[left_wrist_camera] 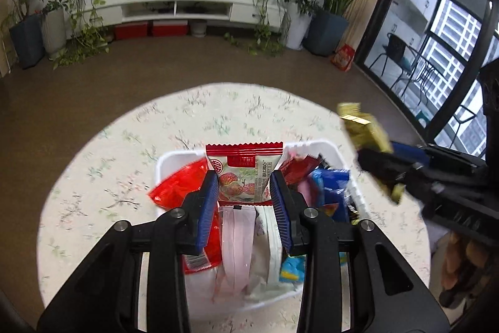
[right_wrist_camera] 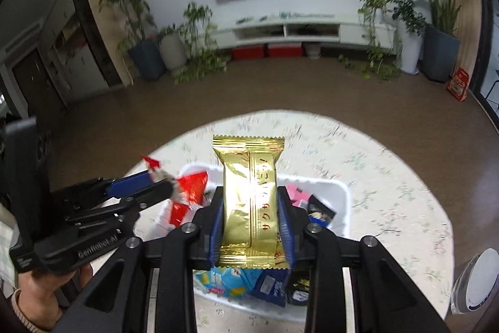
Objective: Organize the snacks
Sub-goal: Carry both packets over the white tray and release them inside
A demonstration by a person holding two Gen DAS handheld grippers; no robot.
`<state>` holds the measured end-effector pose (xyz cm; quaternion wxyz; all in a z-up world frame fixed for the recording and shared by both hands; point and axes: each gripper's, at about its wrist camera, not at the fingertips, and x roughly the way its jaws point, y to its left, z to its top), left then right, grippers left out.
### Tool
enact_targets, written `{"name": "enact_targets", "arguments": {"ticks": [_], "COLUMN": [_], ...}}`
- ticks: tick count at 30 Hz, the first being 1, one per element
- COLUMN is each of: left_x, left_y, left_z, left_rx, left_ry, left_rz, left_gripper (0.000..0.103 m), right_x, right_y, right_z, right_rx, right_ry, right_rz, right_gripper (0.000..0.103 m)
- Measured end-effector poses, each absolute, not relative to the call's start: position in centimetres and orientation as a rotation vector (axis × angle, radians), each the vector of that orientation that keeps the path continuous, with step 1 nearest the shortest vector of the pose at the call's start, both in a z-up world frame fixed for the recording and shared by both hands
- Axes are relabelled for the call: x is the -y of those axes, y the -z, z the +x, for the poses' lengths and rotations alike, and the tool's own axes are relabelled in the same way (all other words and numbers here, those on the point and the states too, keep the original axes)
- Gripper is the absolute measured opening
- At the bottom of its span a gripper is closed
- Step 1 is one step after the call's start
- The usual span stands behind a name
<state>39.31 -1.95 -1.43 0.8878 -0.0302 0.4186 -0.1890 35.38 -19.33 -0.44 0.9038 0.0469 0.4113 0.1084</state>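
Left wrist view shows the left hand-held gripper (left_wrist_camera: 244, 188) clamped on a red-and-white snack packet (left_wrist_camera: 244, 169), held above the white basket (left_wrist_camera: 174, 156) that stands on the round floral desk (left_wrist_camera: 109, 164). Red, pink and blue packets lie inside the basket. Right wrist view shows the right hand-held gripper (right_wrist_camera: 250, 222) clamped on a gold snack packet (right_wrist_camera: 249, 198), also above the same basket (right_wrist_camera: 341, 189). At the left side the other gripper (right_wrist_camera: 162, 188) holds its red packet near the basket edge.
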Motion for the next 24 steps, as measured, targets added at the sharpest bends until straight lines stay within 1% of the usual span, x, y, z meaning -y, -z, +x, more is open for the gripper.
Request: {"name": "enact_targets", "arguments": {"ticks": [5, 11, 17, 24], "left_x": [3.3, 4.3, 4.6, 4.5], "left_y": [4.8, 7.2, 8.5, 7.9], "left_z": [40.3, 41.2, 41.8, 41.3], "left_rx": [-0.898, -0.916, -0.921, -0.912], "left_ry": [0.396, 0.384, 0.380, 0.378], "left_rz": [-0.032, -0.005, 0.007, 0.004], "left_gripper": [0.032, 0.032, 0.032, 0.032], "right_x": [18.4, 17.9, 17.3, 16.8], "right_y": [4.1, 6.8, 7.3, 7.6], "right_z": [36.7, 37.3, 36.9, 37.0], "right_rx": [-0.902, -0.943, -0.942, -0.952], "right_ry": [-0.212, -0.186, -0.175, -0.165], "right_rz": [0.061, -0.001, -0.042, -0.076], "right_gripper": [0.034, 0.034, 0.034, 0.035]}}
